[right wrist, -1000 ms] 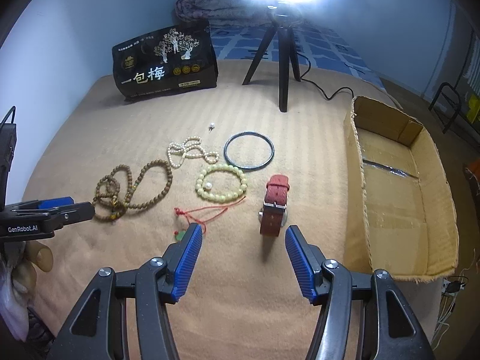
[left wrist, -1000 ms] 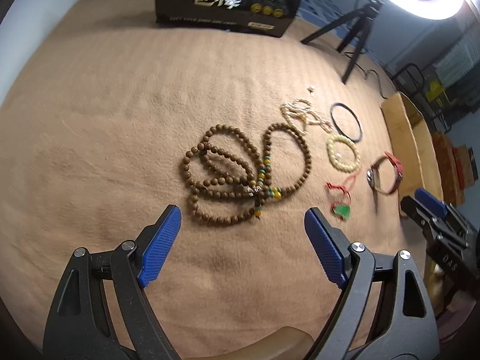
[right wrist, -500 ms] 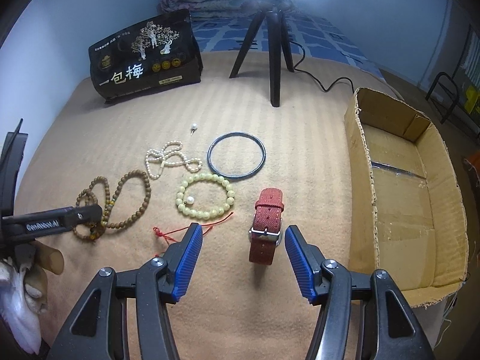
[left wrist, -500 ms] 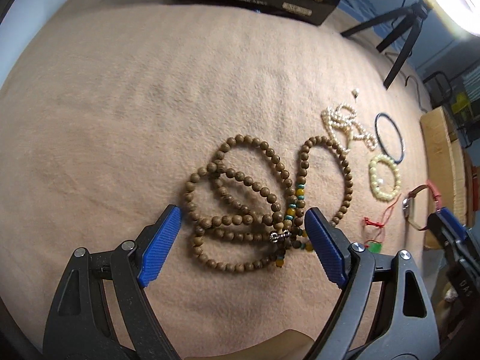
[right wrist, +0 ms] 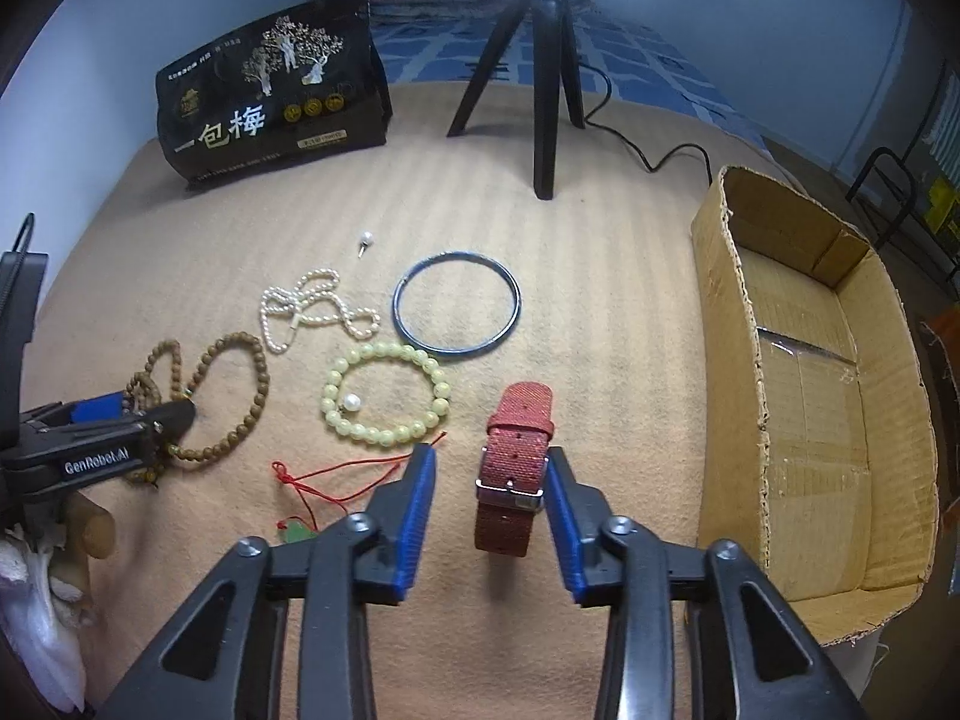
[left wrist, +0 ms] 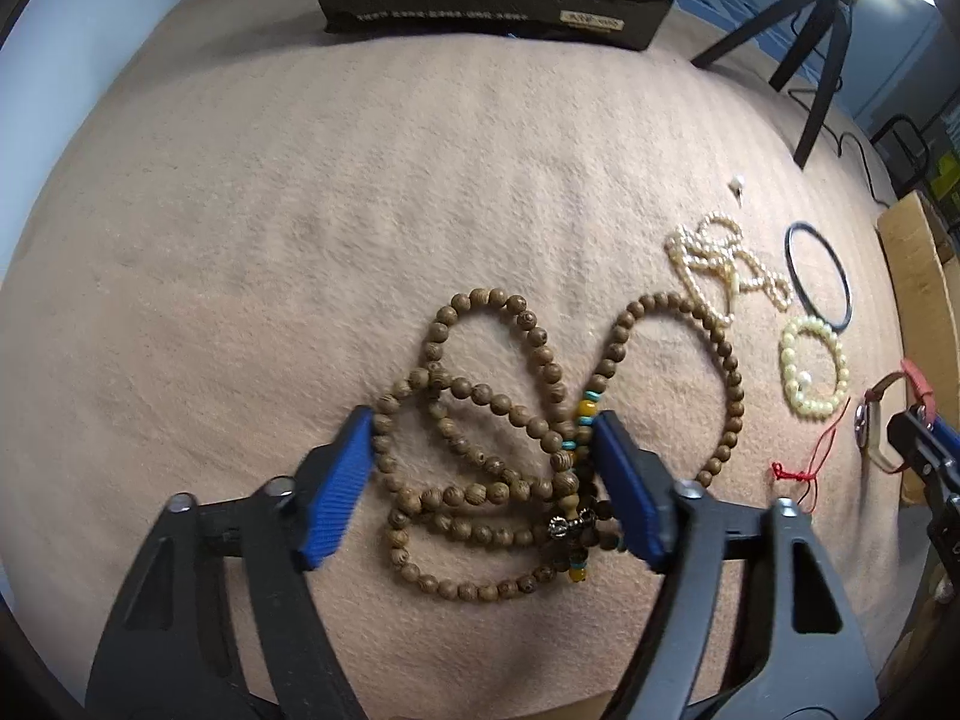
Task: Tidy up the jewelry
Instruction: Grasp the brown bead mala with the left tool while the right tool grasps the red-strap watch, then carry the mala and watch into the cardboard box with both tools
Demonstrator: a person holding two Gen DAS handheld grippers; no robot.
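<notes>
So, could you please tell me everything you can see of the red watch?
The watch has a red woven-looking strap with a row of holes, a silver buckle and a round metallic case, seen from the left wrist view. It lies strapped into a loop on the tan cloth, between the open right gripper's blue fingers, left of the cardboard box.

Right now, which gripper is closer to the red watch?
Right. The right gripper has its open fingers on both sides of the red watch; the left gripper straddles the brown bead necklace, farther left.
</notes>
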